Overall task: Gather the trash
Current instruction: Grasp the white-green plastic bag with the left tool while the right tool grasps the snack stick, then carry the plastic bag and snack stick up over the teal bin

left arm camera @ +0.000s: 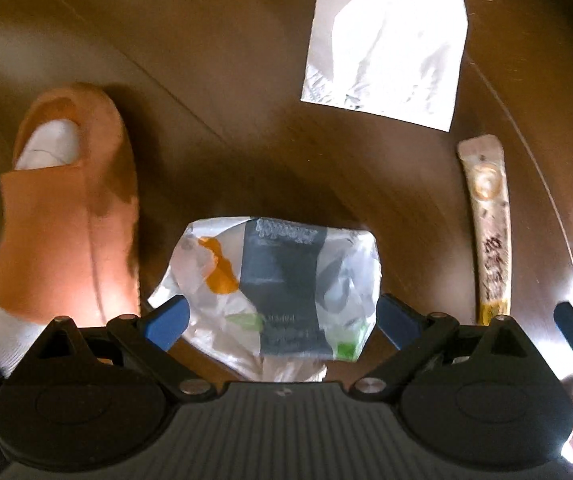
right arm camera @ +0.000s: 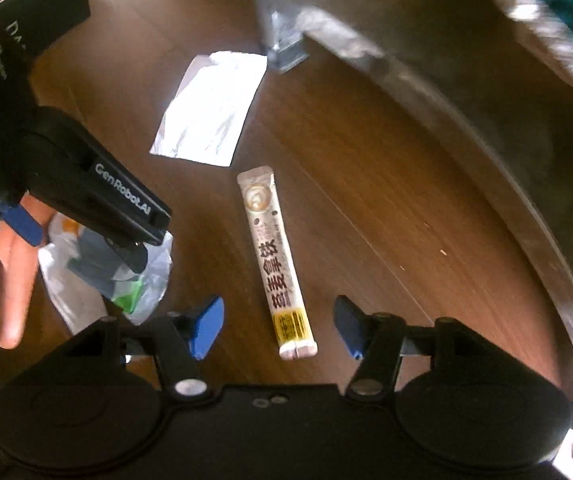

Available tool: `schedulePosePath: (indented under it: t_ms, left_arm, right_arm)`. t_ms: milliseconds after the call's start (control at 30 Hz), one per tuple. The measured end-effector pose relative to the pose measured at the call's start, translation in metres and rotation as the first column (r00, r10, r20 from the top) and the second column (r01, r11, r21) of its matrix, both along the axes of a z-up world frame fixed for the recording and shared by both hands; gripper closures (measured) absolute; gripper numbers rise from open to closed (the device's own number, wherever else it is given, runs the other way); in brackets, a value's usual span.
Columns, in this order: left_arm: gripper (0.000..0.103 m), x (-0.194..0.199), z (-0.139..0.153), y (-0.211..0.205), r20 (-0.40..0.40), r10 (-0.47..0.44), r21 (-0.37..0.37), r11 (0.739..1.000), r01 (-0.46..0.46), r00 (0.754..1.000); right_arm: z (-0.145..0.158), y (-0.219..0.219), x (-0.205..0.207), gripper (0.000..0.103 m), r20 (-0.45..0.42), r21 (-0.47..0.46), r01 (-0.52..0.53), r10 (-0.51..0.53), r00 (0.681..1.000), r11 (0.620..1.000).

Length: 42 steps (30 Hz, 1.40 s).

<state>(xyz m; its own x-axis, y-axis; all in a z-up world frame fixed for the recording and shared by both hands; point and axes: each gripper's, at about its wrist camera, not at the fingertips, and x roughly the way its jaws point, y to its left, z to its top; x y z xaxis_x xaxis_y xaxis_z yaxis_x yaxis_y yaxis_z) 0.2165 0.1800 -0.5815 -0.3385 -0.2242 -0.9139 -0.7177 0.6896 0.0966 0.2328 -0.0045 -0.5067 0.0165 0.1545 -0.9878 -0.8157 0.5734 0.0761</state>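
Left gripper (left arm camera: 282, 320) spread around crumpled wrapper (left arm camera: 270, 292), unpinched; right gripper (right arm camera: 278, 328) spread astride stick sachet (right arm camera: 276, 264). Lower to floor (right arm camera: 366, 200), centre, then pinch.

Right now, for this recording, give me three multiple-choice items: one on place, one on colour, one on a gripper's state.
1. Where does the stick sachet lie?
A. on the wooden floor
B. inside a bin
C. on the slipper

2. What colour is the slipper?
A. green
B. orange
C. black

3. How does the right gripper stand?
A. shut on the sachet
B. open, straddling the sachet's lower end
C. holding the white paper

Answers: 1 A, it lies flat on the boards; 2 B, orange over a white sock; 3 B, both fingers stand clear of it.
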Motion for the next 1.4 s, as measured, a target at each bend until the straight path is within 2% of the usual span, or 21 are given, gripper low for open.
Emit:
schedulePosePath:
  t_ms: [233,300,367,467,533,567,633,667,700,733,833,1000,1100,1267,1333,1400]
  left_arm:
    - [0.004,-0.001,-0.018,0.001,0.001,0.035,-0.016,0.999,-0.035,0.999]
    - [0.011,-0.001,-0.018,0.000,0.010,0.030,0.000,1.000,-0.030,0.999]
    - [0.011,0.001,-0.019,0.001,0.015,0.027,0.003,1.000,-0.027,1.000]
    - [0.022,0.005,-0.017,-0.004,0.029,0.000,0.017,1.000,-0.001,1.000]
    - [0.029,0.007,-0.015,-0.007,0.037,-0.007,0.018,1.000,0.006,0.999]
    - [0.036,0.010,-0.013,-0.007,0.040,-0.012,0.020,1.000,0.011,0.999]
    - [0.048,0.013,-0.010,-0.009,0.048,-0.021,0.024,1.000,0.020,0.999]
    - [0.058,0.014,-0.008,-0.010,0.052,-0.028,0.026,0.999,0.027,0.998]
    - [0.076,0.016,-0.005,-0.011,0.059,-0.036,0.025,0.999,0.035,0.998]
    - [0.079,0.018,-0.004,-0.013,0.063,-0.050,0.023,0.999,0.049,0.997]
    - [0.086,0.024,0.005,-0.021,0.042,-0.132,0.037,0.991,0.131,0.990]
    - [0.088,0.027,0.040,-0.028,0.078,-0.165,0.046,0.986,0.162,0.983]
    - [0.088,0.031,0.075,-0.032,0.126,-0.199,0.064,0.979,0.192,0.972]
    - [0.088,0.024,0.139,-0.039,0.212,-0.179,0.057,0.984,0.171,0.961]
    - [0.088,0.023,0.169,-0.042,0.253,-0.193,0.063,0.981,0.183,0.948]
    - [0.088,0.016,0.187,-0.047,0.290,-0.205,0.071,0.979,0.193,0.935]
  right_arm:
    - [-0.033,0.018,0.004,0.047,0.005,-0.024,-0.033,0.033,0.999,0.999]
    - [-0.037,0.021,0.002,0.054,0.008,-0.032,-0.052,0.052,0.999,0.998]
    - [-0.039,0.024,-0.003,0.069,0.026,-0.050,-0.080,0.081,0.996,0.996]
    - [-0.042,0.025,-0.009,0.074,0.059,-0.073,-0.109,0.114,0.992,0.991]
    - [-0.041,0.024,-0.010,0.077,0.063,-0.069,-0.118,0.122,0.990,0.991]
    - [-0.040,0.024,-0.011,0.082,0.065,-0.069,-0.123,0.127,0.990,0.990]
    - [-0.038,0.022,-0.011,0.083,0.063,-0.077,-0.116,0.121,0.991,0.990]
    - [-0.039,0.021,-0.009,0.084,0.055,-0.082,-0.102,0.107,0.993,0.991]
    - [-0.040,0.021,-0.007,0.085,0.048,-0.089,-0.084,0.089,0.995,0.992]
    - [-0.037,0.018,-0.004,0.085,0.048,-0.094,-0.059,0.064,0.997,0.994]
    - [-0.019,0.006,0.002,0.085,0.053,-0.085,0.004,0.001,0.999,0.996]
    - [0.022,-0.016,0.006,0.085,0.060,-0.070,0.101,-0.097,0.993,0.992]
    - [0.053,-0.027,0.002,0.085,0.077,-0.058,0.162,-0.157,0.985,0.985]
    - [0.121,-0.050,-0.003,0.085,0.100,-0.001,0.271,-0.270,0.958,0.963]
    - [0.143,-0.060,-0.011,0.085,0.116,0.023,0.301,-0.301,0.946,0.953]
    - [0.171,-0.069,-0.019,0.085,0.133,0.054,0.326,-0.330,0.935,0.944]
